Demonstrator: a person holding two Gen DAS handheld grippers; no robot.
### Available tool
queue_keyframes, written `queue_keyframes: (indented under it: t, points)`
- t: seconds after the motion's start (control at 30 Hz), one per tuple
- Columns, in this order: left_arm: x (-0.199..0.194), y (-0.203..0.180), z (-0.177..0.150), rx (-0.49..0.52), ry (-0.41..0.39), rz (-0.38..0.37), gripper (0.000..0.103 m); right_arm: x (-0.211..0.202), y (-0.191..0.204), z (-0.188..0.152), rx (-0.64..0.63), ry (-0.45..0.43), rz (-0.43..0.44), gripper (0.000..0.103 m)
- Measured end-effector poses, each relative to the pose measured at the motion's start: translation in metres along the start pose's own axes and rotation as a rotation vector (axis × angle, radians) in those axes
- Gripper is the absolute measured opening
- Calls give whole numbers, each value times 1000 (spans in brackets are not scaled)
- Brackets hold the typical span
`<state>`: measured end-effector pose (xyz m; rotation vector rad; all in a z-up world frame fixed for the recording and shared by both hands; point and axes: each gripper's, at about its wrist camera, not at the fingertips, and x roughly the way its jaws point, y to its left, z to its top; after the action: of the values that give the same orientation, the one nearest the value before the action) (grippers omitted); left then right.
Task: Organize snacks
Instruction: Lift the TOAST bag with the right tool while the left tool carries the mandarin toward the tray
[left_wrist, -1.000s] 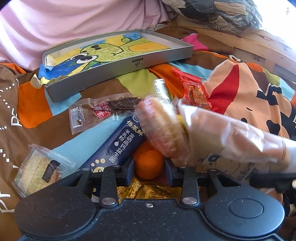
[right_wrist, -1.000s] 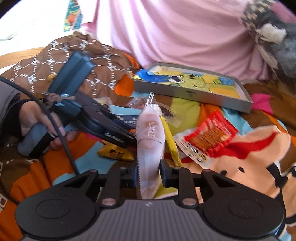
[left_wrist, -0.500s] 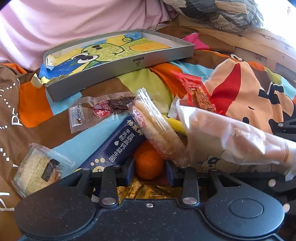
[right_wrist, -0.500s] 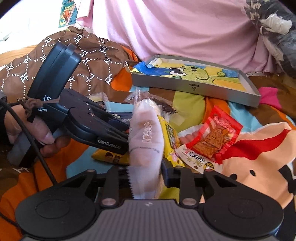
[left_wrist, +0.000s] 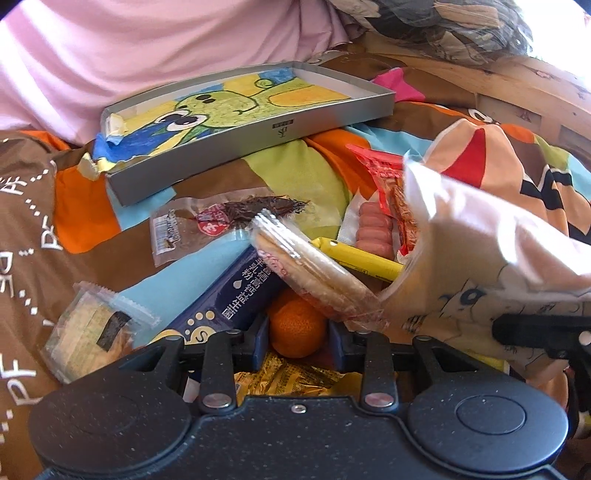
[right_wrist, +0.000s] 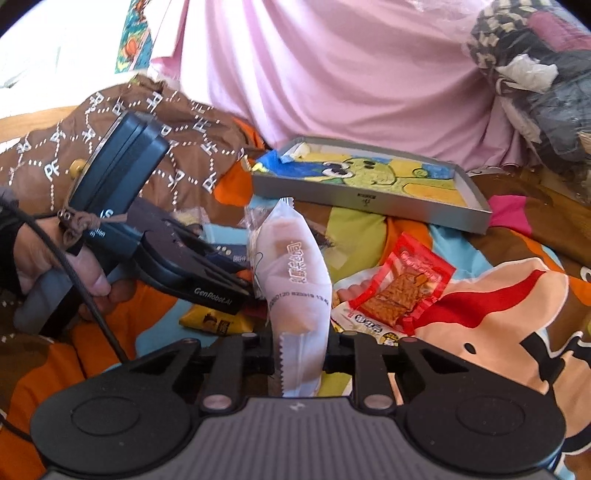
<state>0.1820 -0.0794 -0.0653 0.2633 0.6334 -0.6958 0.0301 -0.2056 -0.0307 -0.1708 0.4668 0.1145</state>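
My left gripper (left_wrist: 297, 332) is down in a pile of snacks on a colourful quilt, shut on a small orange mandarin (left_wrist: 295, 328). A clear rice cracker packet (left_wrist: 314, 273) leans over its right finger. My right gripper (right_wrist: 300, 343) is shut on a white bread packet (right_wrist: 295, 280), which stands upright just right of the left gripper. The same white bread packet (left_wrist: 480, 258) fills the right of the left wrist view. A grey tray (left_wrist: 258, 136) with a green cartoon drawing inside lies beyond the pile, and this grey tray (right_wrist: 369, 201) holds no snacks.
Around the mandarin lie a dark blue stick pack (left_wrist: 236, 295), a clear pack of dark strips (left_wrist: 221, 221), a yellow stick (left_wrist: 354, 256), a red packet (right_wrist: 402, 284), a square pastry pack (left_wrist: 92, 332) and a yellow packet (right_wrist: 214, 321). A pink sheet and a wooden bed frame stand behind.
The rice cracker packet, raised and blurred a second ago, has dropped onto the pile. The right gripper has carried the white packet a little up and to the right. The left gripper has held still.
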Motion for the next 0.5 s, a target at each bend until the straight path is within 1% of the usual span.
queue_keyframes:
  t: [0.1,0.3,0.5]
  points:
    - [-4,-1,1,-19,1,25,36,-5,-4,1,20,-24,-3,23]
    - [-19,-2,1,-92,3,71,36,-10,-9,6,42,-69,-18,23]
    - [-37,-5,-6,-158,-1,125,35,-14,-13,6,69,-89,-19,23]
